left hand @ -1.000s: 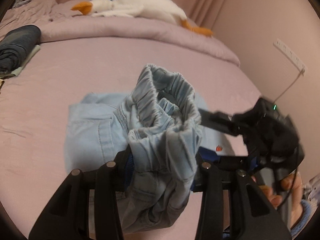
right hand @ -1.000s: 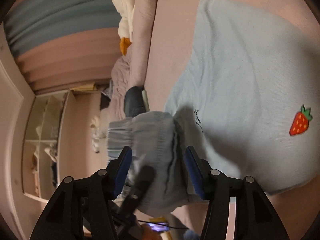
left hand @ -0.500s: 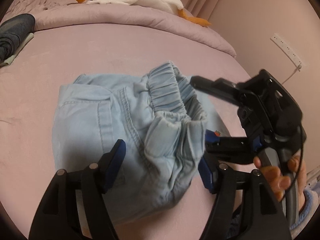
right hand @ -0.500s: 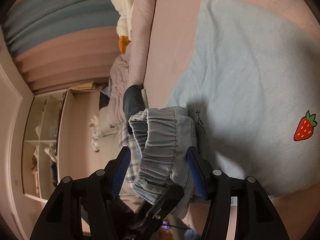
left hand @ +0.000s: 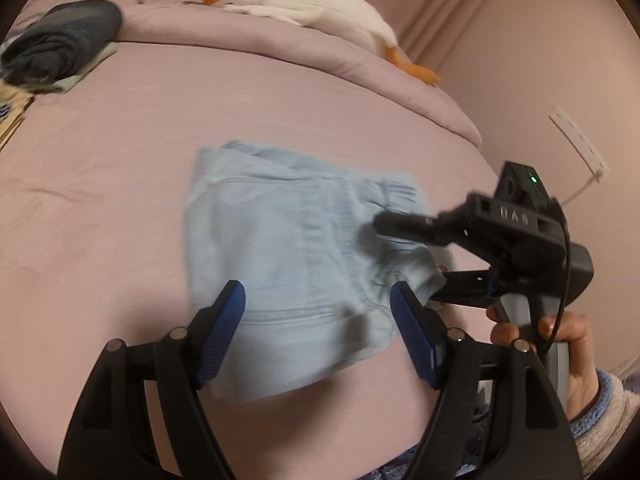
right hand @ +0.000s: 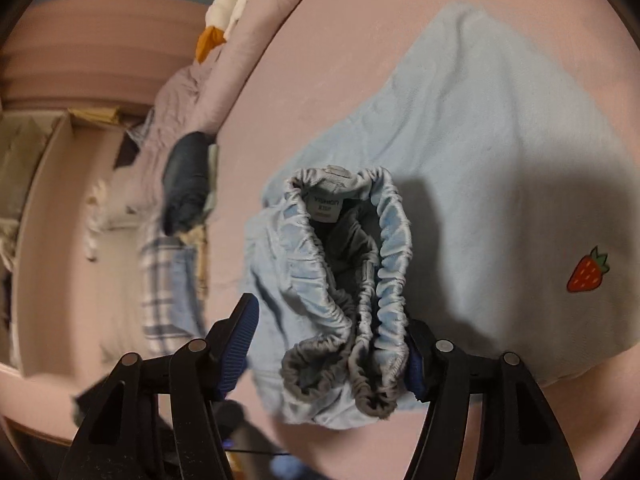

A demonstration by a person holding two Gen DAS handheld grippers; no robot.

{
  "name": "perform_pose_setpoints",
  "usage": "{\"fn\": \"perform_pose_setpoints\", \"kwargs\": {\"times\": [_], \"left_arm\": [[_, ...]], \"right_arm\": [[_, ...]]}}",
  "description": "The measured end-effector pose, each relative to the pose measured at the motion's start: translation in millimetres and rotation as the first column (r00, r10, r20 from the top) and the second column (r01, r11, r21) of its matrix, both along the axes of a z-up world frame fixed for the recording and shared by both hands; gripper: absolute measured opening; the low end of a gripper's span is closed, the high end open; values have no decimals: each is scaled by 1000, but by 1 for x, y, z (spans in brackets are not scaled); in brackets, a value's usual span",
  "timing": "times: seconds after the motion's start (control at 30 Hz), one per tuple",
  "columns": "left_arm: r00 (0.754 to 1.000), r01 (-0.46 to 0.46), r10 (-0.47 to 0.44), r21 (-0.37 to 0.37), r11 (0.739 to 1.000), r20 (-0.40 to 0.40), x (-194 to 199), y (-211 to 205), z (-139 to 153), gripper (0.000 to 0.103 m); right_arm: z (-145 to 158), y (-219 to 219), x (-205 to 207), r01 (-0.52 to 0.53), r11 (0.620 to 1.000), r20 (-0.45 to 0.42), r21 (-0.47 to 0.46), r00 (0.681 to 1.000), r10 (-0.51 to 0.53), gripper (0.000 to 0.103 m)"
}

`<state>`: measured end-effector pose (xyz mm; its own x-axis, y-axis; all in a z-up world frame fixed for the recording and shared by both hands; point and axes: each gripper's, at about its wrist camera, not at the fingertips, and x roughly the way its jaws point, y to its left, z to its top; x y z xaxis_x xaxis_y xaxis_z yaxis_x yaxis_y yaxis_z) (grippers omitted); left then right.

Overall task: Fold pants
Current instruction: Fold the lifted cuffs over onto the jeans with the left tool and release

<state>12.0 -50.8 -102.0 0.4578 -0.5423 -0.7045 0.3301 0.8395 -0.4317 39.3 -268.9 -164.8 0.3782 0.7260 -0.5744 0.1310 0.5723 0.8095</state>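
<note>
The left gripper [left hand: 318, 308] has its jaws spread wide and holds nothing; the folded light-blue pants [left hand: 288, 256] lie flat on the pink bed [left hand: 120, 160] just beyond and partly between its blue pads. The right gripper [right hand: 332, 340] also stands with jaws apart (its right finger touches the bunched elastic waistband [right hand: 352, 280], the left one is clear of the cloth). The waistband gapes open between its fingers. A strawberry-printed cloth [right hand: 500, 160] lies beneath.
</note>
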Motion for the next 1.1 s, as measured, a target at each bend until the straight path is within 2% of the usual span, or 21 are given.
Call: {"fn": "perform_pose_setpoints", "kwargs": {"times": [0.03,0.1,0.17,0.3,0.67,1.1], "left_arm": [[1000,-8,8,0,1000,-1,0,4,0,75],[1000,-28,28,-6,1000,-3,0,10,1,75],[999,-44,44,-9,999,-3,0,14,2,75],[998,-63,63,-8,998,-2,-1,20,2,75],[997,-82,82,10,997,11,-4,28,3,76],[994,-103,103,25,994,-25,6,33,-7,76]], "right_arm": [[1,1,0,-2,1000,6,-20,1000,2,60],[3,2,0,-11,997,25,-71,1000,13,48],[5,2,-1,-19,995,44,-99,999,23,42],[9,-2,-2,-33,993,81,-116,996,43,36],[39,-9,-9,-32,990,194,-139,979,59,32],[38,-70,-16,126,987,201,-102,974,-104,31]]}}
